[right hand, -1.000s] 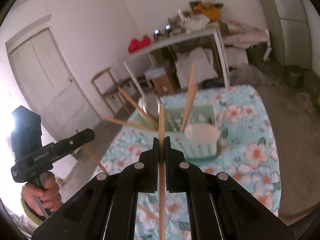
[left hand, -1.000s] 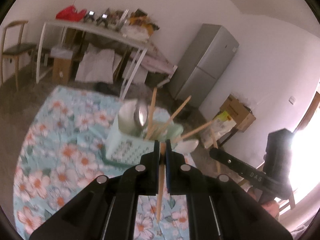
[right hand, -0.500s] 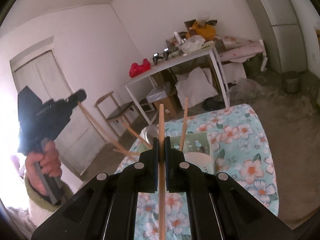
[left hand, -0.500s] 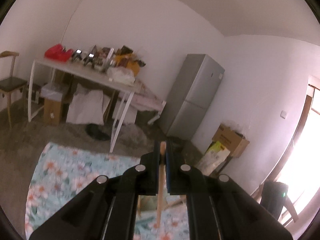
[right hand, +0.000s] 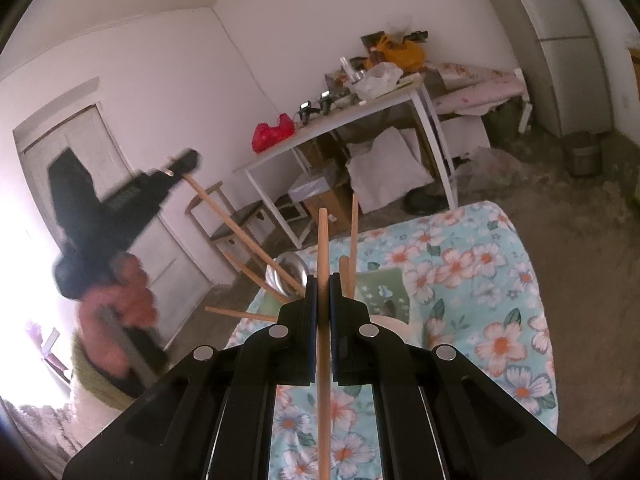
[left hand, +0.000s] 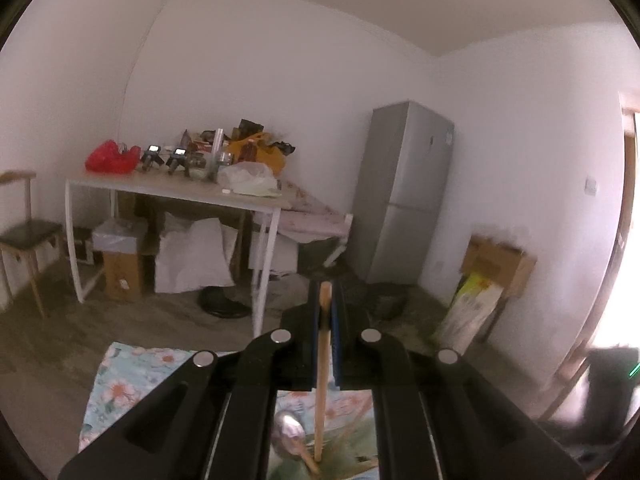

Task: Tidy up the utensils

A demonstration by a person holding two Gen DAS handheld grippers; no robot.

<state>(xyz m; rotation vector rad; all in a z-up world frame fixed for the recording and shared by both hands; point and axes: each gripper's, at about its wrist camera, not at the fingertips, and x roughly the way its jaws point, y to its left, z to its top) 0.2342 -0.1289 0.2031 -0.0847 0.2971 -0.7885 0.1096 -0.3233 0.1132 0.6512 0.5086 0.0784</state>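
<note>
My left gripper (left hand: 325,304) is shut on a wooden chopstick (left hand: 321,384) and is raised high; the chopstick's lower end points down by a metal spoon (left hand: 290,438) in the green utensil basket (left hand: 352,446). In the right wrist view the left gripper (right hand: 182,164) is blurred at the left, its chopstick (right hand: 240,232) slanting down to the basket. My right gripper (right hand: 322,280) is shut on another wooden chopstick (right hand: 323,340), held upright above the floral tablecloth (right hand: 480,280). The basket (right hand: 384,292) holds more chopsticks, a metal spoon (right hand: 290,276) and a white bowl (right hand: 396,326).
A white table (left hand: 176,194) piled with clutter stands at the back wall, boxes and bags beneath it. A grey fridge (left hand: 404,192), cardboard boxes (left hand: 496,264) and a wooden chair (left hand: 24,232) ring the room. A white door (right hand: 100,160) is at the left.
My left gripper has lifted and tilted upward with its chopstick, so its view left the table for the room. The right gripper rose slightly, still holding its chopstick.
</note>
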